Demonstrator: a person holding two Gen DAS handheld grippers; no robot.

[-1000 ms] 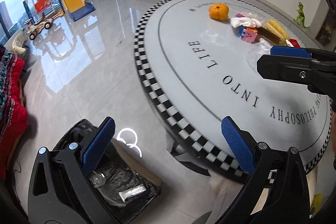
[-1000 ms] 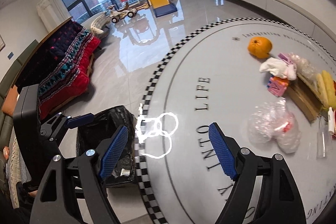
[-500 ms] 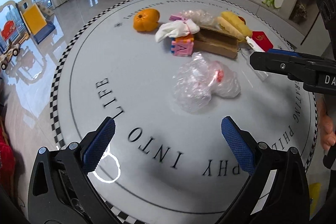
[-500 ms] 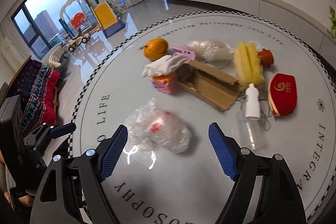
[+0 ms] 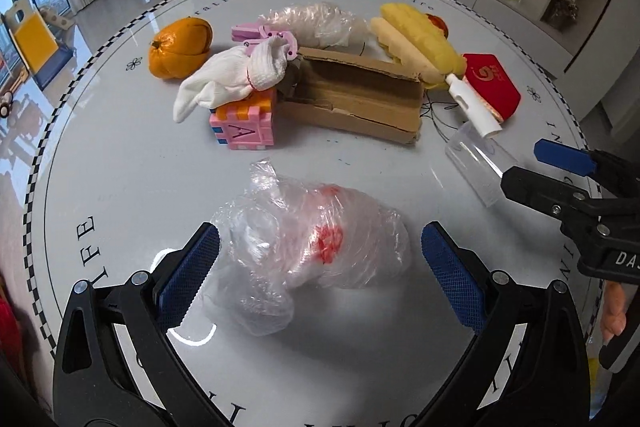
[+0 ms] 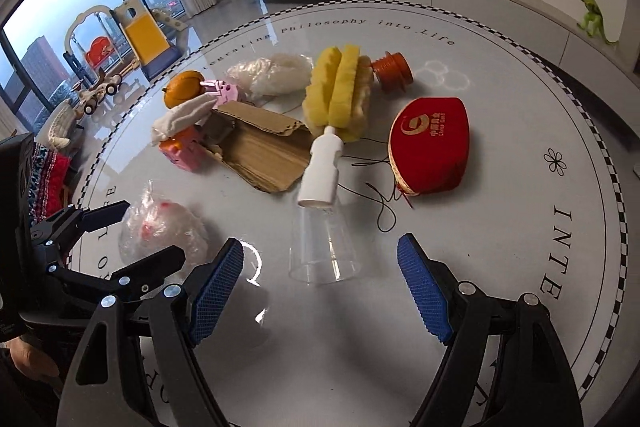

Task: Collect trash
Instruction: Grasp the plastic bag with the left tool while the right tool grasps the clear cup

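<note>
We hold left hand-held gripper (image 5: 316, 267) jaws apart around crumpled plastic bag (image 5: 308, 247) on table (image 5: 120, 167), not clamped. Right hand-held gripper (image 6: 320, 291) apart near clear cup (image 6: 322, 247). Cardboard (image 5: 356, 99), second bag (image 5: 320, 21) still left; nothing collected in view.

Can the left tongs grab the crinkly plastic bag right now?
Probably yes. The left tongs are open, with the bag lying right between the two fingers, and nothing sits in between. The cube and cardboard lie farther back, out of the way.
</note>
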